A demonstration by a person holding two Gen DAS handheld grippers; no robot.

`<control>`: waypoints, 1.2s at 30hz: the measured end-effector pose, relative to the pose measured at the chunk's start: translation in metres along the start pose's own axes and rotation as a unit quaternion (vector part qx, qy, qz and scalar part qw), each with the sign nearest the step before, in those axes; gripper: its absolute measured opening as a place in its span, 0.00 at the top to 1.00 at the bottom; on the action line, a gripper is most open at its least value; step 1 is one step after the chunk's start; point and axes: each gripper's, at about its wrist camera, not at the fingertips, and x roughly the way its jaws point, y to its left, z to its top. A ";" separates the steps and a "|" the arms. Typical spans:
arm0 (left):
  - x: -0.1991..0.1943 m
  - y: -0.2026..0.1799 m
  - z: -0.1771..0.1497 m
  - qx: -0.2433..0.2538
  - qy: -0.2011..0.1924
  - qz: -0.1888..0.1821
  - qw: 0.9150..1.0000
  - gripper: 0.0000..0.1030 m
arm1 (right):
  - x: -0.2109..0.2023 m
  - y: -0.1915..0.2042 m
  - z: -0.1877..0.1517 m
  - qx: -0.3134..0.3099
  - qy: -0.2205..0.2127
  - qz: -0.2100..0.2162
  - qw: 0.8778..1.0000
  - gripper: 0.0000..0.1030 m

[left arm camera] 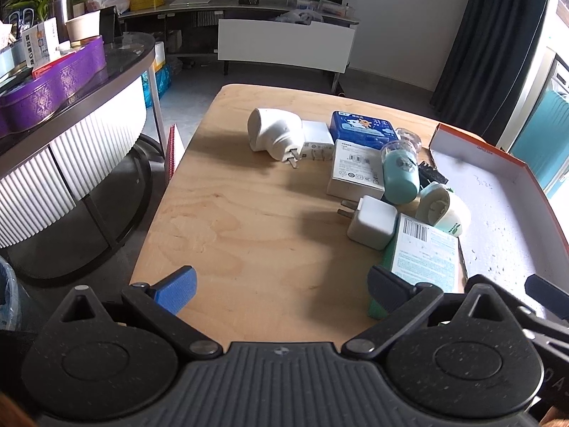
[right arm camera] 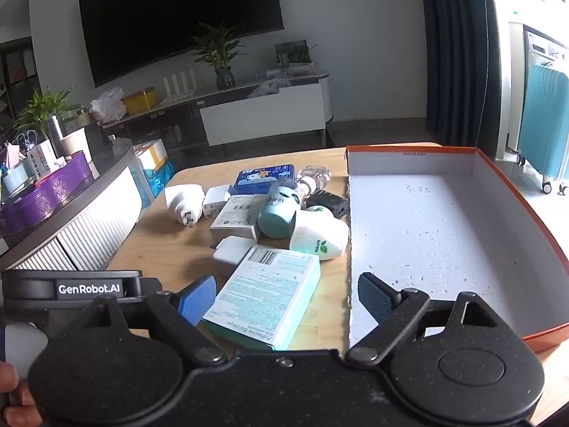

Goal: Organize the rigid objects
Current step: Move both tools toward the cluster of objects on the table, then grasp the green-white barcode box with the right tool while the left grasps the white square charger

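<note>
Left tongs (left arm camera: 282, 290) spread wide, hovering low over the bare near part of the wooden surface (left arm camera: 231, 213), gripping nothing. Right tongs (right arm camera: 286, 297) likewise spread, one finger on each side of the near wall of the orange-rimmed box (right arm camera: 515, 192), holding nothing; blue pad beside the bandage box (right arm camera: 263, 299), dark pad over the box's white floor.

Clutter of rigid objects gathered on the surface just left of the orange-rimmed box (none inside it). Nearest the tongs: bandage box, teal and white, barcode up, lying flat with a corner overlapping a small white plug adapter (right arm camera: 231, 251). Just beyond, a white-and-mint rounded device (right arm camera: 320, 238) with a leaf mark, on its side, touching the tray wall or very nearly. Leaning on it and on a flat white carton (right arm camera: 236, 219), a teal bottle (right arm camera: 279, 213) lying down. Behind these, a blue tin (right arm camera: 265, 178) with a cartoon print, a clear glass bottle (right arm camera: 314, 178) and a black block (right arm camera: 329, 203) beside the box's edge. Farther left, slightly apart from the pile: a big white plug device (left arm camera: 274, 135) on its side, prongs toward the camera, touching a small white charger (left arm camera: 316, 140).

Off the surface, to the left, a dark counter with a purple tin (left arm camera: 53, 82); against the far wall, a low white cabinet (left arm camera: 284, 46) with potted plants.
</note>
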 end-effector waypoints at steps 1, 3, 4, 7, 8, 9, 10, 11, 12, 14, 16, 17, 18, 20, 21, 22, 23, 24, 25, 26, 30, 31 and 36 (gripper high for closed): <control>0.001 0.000 0.000 0.000 0.000 0.000 1.000 0.00 | 0.002 0.001 0.000 0.000 0.003 0.001 1.000 0.01; 0.002 0.001 0.001 0.000 0.001 -0.003 1.000 0.00 | 0.005 0.003 0.001 0.000 0.006 0.001 1.000 0.01; 0.002 0.002 0.002 -0.001 0.002 -0.002 1.000 0.00 | 0.007 0.004 0.002 -0.001 0.007 -0.001 1.000 0.01; 0.004 0.005 0.004 -0.003 0.001 -0.002 1.000 0.00 | 0.013 0.007 0.002 0.001 0.013 -0.002 1.000 0.01; 0.005 0.006 0.004 -0.004 0.002 0.000 1.000 0.00 | 0.015 0.008 0.002 0.003 0.016 -0.002 1.000 0.01; 0.006 0.008 0.005 -0.005 0.003 0.000 1.000 0.00 | 0.017 0.009 0.003 0.004 0.019 -0.002 1.000 0.01; 0.007 0.010 0.006 -0.006 0.003 0.000 1.000 0.00 | 0.019 0.010 0.002 0.003 0.022 -0.003 1.000 0.01; 0.008 0.011 0.007 -0.007 0.005 0.000 1.000 0.00 | 0.021 0.011 0.002 0.002 0.024 -0.005 1.000 0.01; 0.008 0.013 0.007 -0.007 0.005 0.000 1.000 0.00 | 0.022 0.011 0.003 0.002 0.025 -0.007 1.000 0.01; 0.010 0.016 0.008 -0.008 0.005 0.002 1.000 0.00 | 0.024 0.011 0.006 0.004 0.029 -0.007 1.000 0.01; 0.011 0.018 0.009 -0.009 0.006 0.002 1.000 0.00 | 0.027 0.015 0.003 0.005 0.031 -0.008 0.999 0.01; 0.012 0.018 0.009 -0.008 0.006 0.002 1.000 0.00 | 0.028 0.016 0.003 0.005 0.032 -0.010 0.999 0.01; 0.012 0.019 0.009 -0.008 0.006 0.001 1.000 0.00 | 0.029 0.016 0.003 0.006 0.033 -0.011 0.999 0.01; 0.013 0.021 0.009 -0.007 0.007 0.001 1.000 0.00 | 0.034 0.016 0.003 0.006 0.033 -0.013 0.999 0.01; 0.013 0.021 0.010 -0.006 0.007 0.000 1.000 0.00 | 0.035 0.016 0.003 0.008 0.035 -0.015 0.999 0.01; 0.014 0.022 0.010 -0.005 0.008 -0.001 1.000 0.00 | 0.036 0.016 0.003 0.009 0.037 -0.016 0.999 0.01; 0.015 0.022 0.010 -0.004 0.009 -0.001 1.000 0.00 | 0.037 0.016 0.003 0.008 0.036 -0.017 0.999 0.01; 0.016 0.022 0.010 -0.003 0.010 -0.001 1.000 0.00 | 0.038 0.017 0.003 0.009 0.039 -0.016 0.999 0.01; 0.016 0.023 0.010 -0.001 0.009 0.000 1.000 0.00 | 0.039 0.017 0.003 0.009 0.040 -0.017 0.999 0.01; 0.017 0.024 0.010 -0.001 0.010 0.001 1.000 0.00 | 0.040 0.017 0.003 0.009 0.045 -0.018 0.999 0.01; 0.020 0.029 0.010 -0.004 0.014 0.000 1.000 0.00 | 0.047 0.019 0.004 0.023 0.058 -0.011 0.998 0.01; 0.020 0.031 0.010 -0.005 0.015 0.000 1.000 0.00 | 0.048 0.019 0.005 0.024 0.061 -0.012 0.998 0.01; 0.023 0.035 0.011 -0.005 0.014 0.006 1.000 0.00 | 0.054 0.024 0.006 0.027 0.067 -0.015 0.997 0.01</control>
